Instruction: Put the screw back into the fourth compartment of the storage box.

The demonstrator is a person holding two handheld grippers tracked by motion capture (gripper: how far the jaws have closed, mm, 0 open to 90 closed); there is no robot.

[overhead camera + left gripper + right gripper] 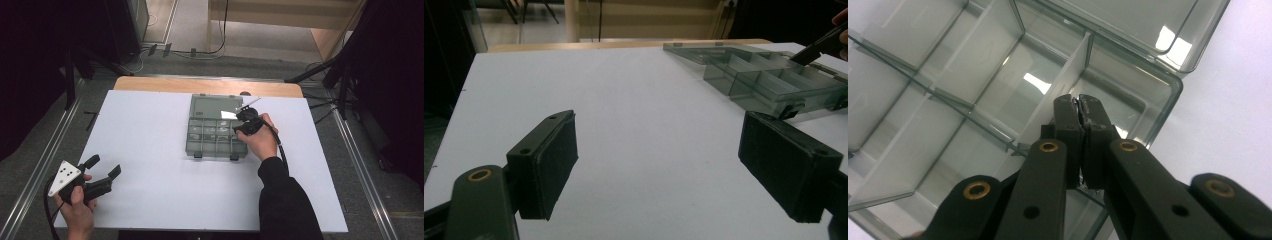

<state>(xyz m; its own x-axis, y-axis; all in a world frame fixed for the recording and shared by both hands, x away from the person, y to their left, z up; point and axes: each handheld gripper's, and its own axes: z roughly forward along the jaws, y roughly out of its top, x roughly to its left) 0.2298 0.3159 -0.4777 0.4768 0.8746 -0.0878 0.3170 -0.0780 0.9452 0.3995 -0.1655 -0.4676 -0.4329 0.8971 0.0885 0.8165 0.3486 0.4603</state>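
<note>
From above, I note the clear compartment box [216,127] lying lid-open at mid-worktop [150,190], toward the far edge, with broad bare surface to its left and front. My right hand-held gripper [243,116] sits at the box's right side; my left hand-held gripper [106,168] rests released near the front-left corner.

Along the left hand-held gripper [659,165], wide-apart jaws frame bare worktop [624,100], the box [769,80] well apart.

Over the box [973,95], the right hand-held gripper [1081,107] is clenched above a corner compartment; contents indistinct.
</note>
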